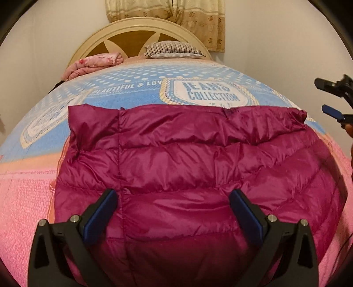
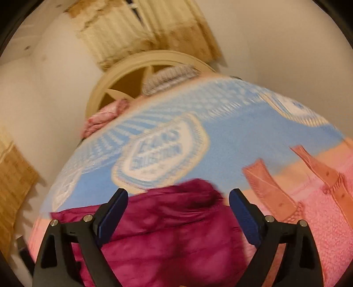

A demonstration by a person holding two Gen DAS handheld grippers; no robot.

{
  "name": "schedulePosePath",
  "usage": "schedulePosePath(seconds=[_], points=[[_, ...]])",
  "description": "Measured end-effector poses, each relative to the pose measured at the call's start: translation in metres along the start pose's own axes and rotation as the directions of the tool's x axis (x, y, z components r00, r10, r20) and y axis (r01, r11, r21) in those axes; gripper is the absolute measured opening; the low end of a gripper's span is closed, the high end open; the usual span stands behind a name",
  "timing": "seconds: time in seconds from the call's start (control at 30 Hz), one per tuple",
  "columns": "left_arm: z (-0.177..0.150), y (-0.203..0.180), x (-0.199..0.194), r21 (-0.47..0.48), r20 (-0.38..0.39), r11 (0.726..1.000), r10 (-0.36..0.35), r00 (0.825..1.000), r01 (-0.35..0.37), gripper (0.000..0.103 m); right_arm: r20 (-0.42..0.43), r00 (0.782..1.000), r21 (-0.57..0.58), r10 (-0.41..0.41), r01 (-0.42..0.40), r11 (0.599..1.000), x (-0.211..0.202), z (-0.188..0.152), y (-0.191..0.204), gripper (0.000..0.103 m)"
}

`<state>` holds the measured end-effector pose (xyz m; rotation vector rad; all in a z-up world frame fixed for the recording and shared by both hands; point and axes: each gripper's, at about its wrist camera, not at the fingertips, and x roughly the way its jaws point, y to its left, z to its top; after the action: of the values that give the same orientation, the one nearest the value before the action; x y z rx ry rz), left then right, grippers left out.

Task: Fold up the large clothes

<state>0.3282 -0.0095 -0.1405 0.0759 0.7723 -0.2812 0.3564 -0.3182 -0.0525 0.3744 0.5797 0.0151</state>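
Black arms with blue pads fill the bottom of the left wrist view: the left tongs stand spread wide, released, with nothing pinched, and the magenta puffer jacket lies under and between them without either pad pressing on it. That jacket is spread flat on the bed, quilted in broad horizontal bands with 1 vertical seam down its left part, its far edge running straight across just below a printed badge reading "JEANS COLLECTION" on the bedspread. Blue cloth with white dots covers the far half of the bedspread, pink the near half, showing on both sides of the jacket. At the right edge of that same view the right tongs hang in the air beyond the jacket's far right corner, jaws apart, holding nothing. From the right wrist view, which is blurred, the right tongs are likewise open, with the jacket lying below them and its rumpled far corner showing in the gap between the pads; whether a pad brushes the fabric I cannot tell. To the right of the jacket there, 2 orange printed straps cross the pink part of the bedspread. At the head of the bed a folded pink floral blanket sits on the left and a striped pillow rests against the cream, round-topped headboard, with a patterned beige curtain hanging on the wall above.
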Motion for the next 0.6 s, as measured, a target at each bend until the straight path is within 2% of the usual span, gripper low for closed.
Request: schedulePosePath(seconds=[0.13,0.17,0.2,0.23,0.27,0.4,0.6], points=[[0.021,-0.002,-0.018,-0.042,0.063,0.999,-0.001,0.998,0.004,0.103,-0.023,0.998,-0.115,0.062,-0.065,0.991,0.006,-0.028,0.050,0.092],[0.026,-0.004,-0.020,-0.040,0.081,0.999,0.006,0.997,-0.003,0.103,-0.042,0.998,-0.152,0.055,-0.061,0.987,0.015,-0.038,0.061,0.086],[0.031,-0.006,-0.022,-0.033,0.097,0.999,0.024,0.995,-0.021,0.103,-0.067,0.997,-0.190,0.039,-0.051,0.980,0.026,-0.047,0.069,0.066],[0.035,-0.009,-0.020,-0.023,0.100,0.999,0.045,0.994,-0.043,0.103,-0.082,0.996,-0.201,0.024,-0.040,0.979,0.032,-0.053,0.073,0.057],[0.037,-0.012,-0.014,-0.014,0.096,0.999,0.052,0.994,-0.051,0.103,-0.105,0.994,-0.196,0.003,-0.023,0.980,0.044,-0.059,0.072,0.052],[0.036,-0.019,0.022,0.012,0.061,0.993,0.116,0.991,-0.117,0.103,-0.160,0.987,-0.174,-0.031,0.002,0.985,0.071,-0.071,0.061,0.051],[0.025,-0.010,0.046,-0.040,-0.003,0.992,0.122,0.993,-0.122,0.103,-0.178,0.983,-0.173,-0.034,0.003,0.985,0.085,-0.082,0.053,0.052]])
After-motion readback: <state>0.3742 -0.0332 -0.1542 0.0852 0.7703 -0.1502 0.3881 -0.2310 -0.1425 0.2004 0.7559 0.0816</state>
